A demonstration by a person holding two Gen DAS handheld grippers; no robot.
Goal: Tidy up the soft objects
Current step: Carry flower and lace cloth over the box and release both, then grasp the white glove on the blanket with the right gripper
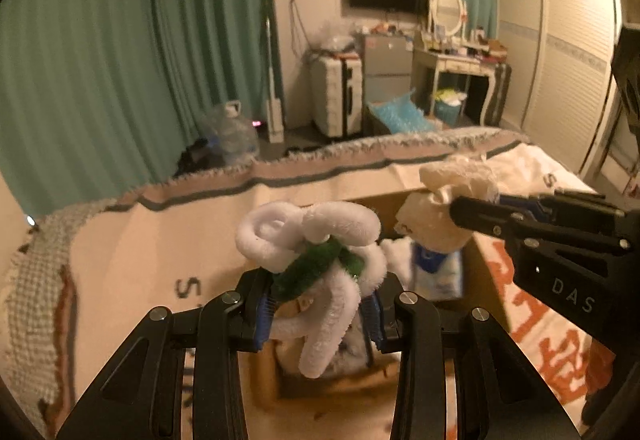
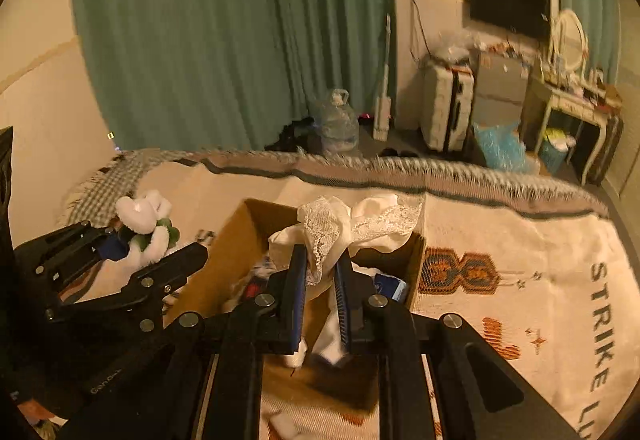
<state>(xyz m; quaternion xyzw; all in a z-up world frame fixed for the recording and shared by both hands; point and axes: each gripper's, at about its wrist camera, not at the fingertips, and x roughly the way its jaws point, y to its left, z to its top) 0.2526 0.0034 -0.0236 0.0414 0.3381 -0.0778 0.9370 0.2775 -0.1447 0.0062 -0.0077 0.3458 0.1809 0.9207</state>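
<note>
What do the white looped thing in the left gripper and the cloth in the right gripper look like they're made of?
Looped bundle: probably chenille or plush stems, white with green; fuzzy, matte nap. Cloth: thin cream fabric, perhaps satin, faintly shiny, with openwork lace trim. Box beneath: brown cardboard.

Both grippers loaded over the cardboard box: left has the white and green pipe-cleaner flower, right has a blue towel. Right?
Not quite. The right gripper holds a white lace-trimmed cloth, not a blue towel; the right wrist view shows it pinched between the blue pads. The rest stands: the left gripper holds the white and green pipe-cleaner flower, both over the cardboard box.
</note>
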